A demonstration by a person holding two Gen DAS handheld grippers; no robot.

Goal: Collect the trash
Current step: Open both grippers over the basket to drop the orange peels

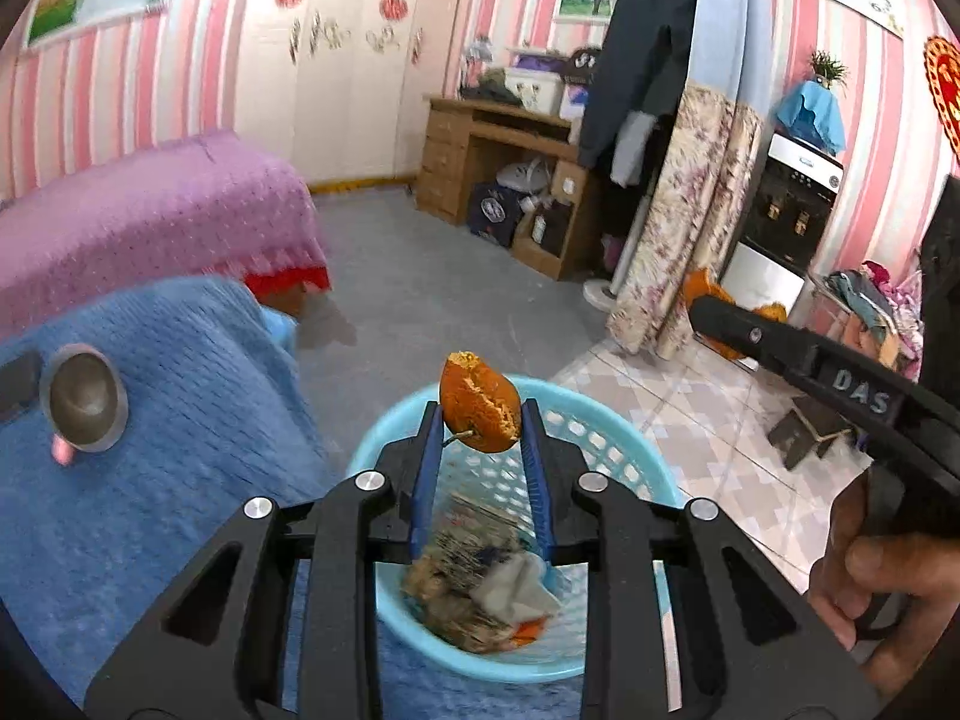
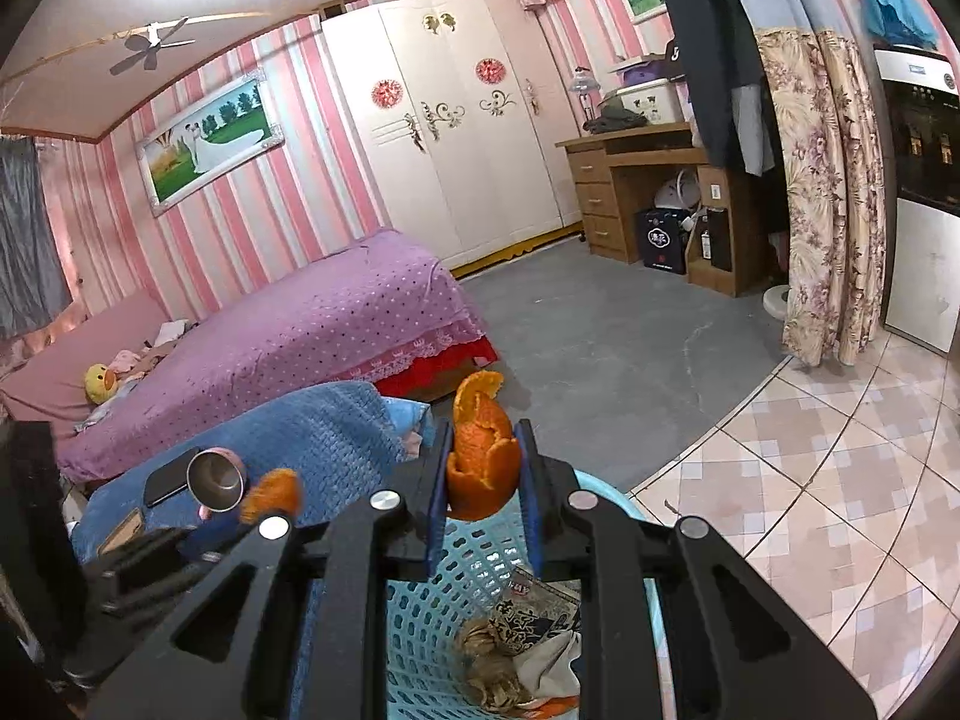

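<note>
From the left wrist view, the left gripper (image 1: 480, 420) has its blue-lined jaws pinching a piece of orange peel (image 1: 480, 402), rind facing the camera, with a bit of stem poking out at its lower left. The peel hangs right above the far rim of a light blue plastic basket (image 1: 384, 444) with a latticed wall. Inside the basket lies a heap of trash (image 1: 480, 600): crumpled wrappers, a whitish wad and a scrap of orange, all too blurred for me to name further. To the left is a surface under a blue knitted cover (image 1: 168, 420), and a metal cup (image 1: 84, 399) rests on it. At the right edge the right gripper (image 1: 699, 300) reaches in from a hand (image 1: 864, 576) wrapped round its grip, with orange peel showing at its tip.

From the right wrist view, the right gripper (image 2: 483, 468) is clamped on a curled shell of orange peel (image 2: 480, 462), its torn points standing up above the jaws. The basket (image 2: 420, 618) sits directly beneath, the trash (image 2: 522, 648) gathered at its bottom. To the left, the other piece of peel (image 2: 273, 495) appears in front of the cup (image 2: 216, 480) on the blue cover (image 2: 324, 432), with a dark flat object, probably a phone (image 2: 168, 480), just beside the cup. Beyond stands a bed with a purple spread (image 2: 312, 324).
</note>
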